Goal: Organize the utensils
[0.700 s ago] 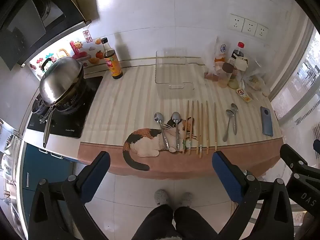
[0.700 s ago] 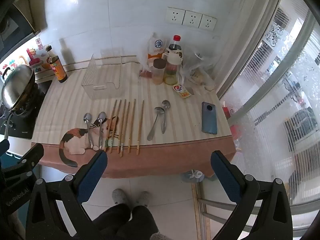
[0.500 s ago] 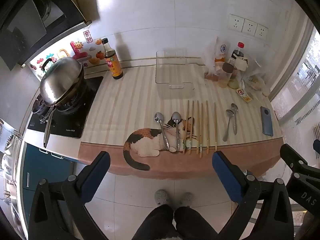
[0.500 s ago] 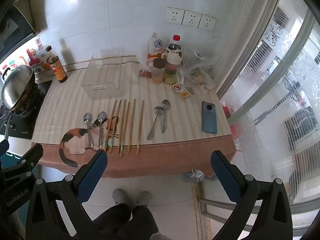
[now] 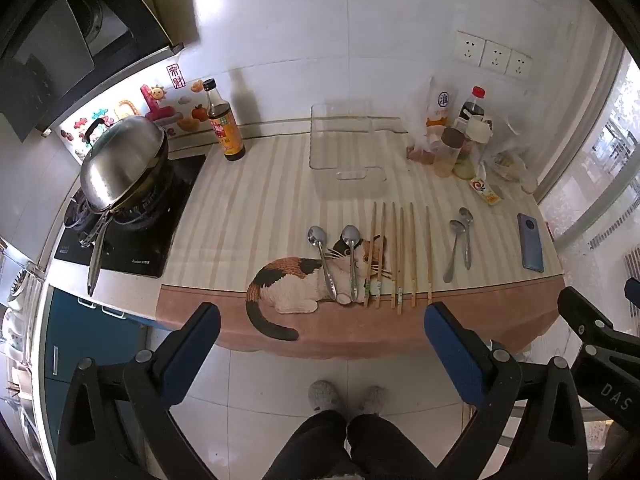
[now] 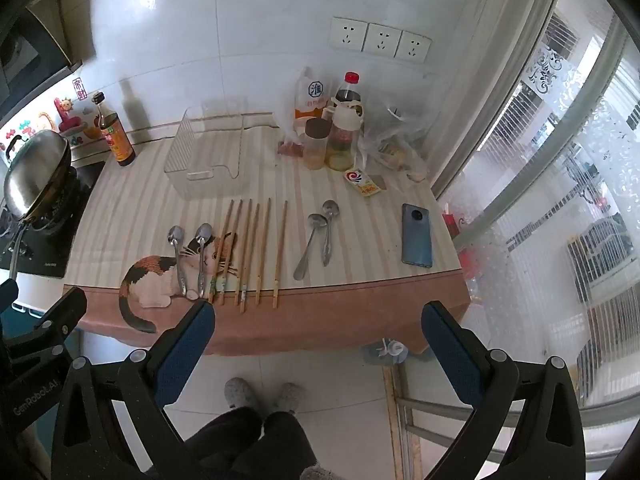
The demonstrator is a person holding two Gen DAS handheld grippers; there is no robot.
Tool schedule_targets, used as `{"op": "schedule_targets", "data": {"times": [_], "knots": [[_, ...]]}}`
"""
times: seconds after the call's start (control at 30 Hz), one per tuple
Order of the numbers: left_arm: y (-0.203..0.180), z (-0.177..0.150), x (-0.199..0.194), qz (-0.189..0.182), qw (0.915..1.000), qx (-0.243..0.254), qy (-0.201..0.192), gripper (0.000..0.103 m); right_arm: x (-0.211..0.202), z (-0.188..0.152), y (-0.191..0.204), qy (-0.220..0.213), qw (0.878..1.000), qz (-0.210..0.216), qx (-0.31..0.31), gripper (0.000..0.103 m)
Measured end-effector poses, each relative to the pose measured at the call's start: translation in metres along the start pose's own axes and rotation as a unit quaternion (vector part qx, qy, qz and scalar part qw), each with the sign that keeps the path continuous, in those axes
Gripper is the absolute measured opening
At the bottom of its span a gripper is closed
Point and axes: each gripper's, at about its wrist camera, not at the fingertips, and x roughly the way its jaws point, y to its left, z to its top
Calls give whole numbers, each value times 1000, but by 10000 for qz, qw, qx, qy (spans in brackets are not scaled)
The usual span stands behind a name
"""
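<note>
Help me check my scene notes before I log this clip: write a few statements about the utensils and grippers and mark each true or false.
1. Four spoons lie on the counter, two left of the chopsticks and two right. True: left pair of spoons, right pair of spoons.
2. The clear bin already holds spoons. False: it holds no utensils.
3. The left gripper grips a chopstick. False: it is open and holds nothing, short of the counter edge.
4. The right gripper is open. True.
5. The phone lies on the cat picture. False: it lies near the counter's right end, away from the cat picture.
</note>
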Motion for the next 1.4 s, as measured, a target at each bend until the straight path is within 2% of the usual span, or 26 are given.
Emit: {"op": "schedule_targets", "data": {"times": [0.43, 0.63, 1.4], "knots": [[-11, 2, -15, -37, 10000, -3, -4, 103, -2, -1, -4, 5, 10000, -20, 18, 103], [-12, 3, -4, -79, 10000, 8, 15, 103, -7, 3, -7, -11, 10000, -43, 23, 103], [-14, 2, -4, -105, 9999, -15, -9, 103, -9, 5, -8, -75, 9999, -74, 3, 103]]}}
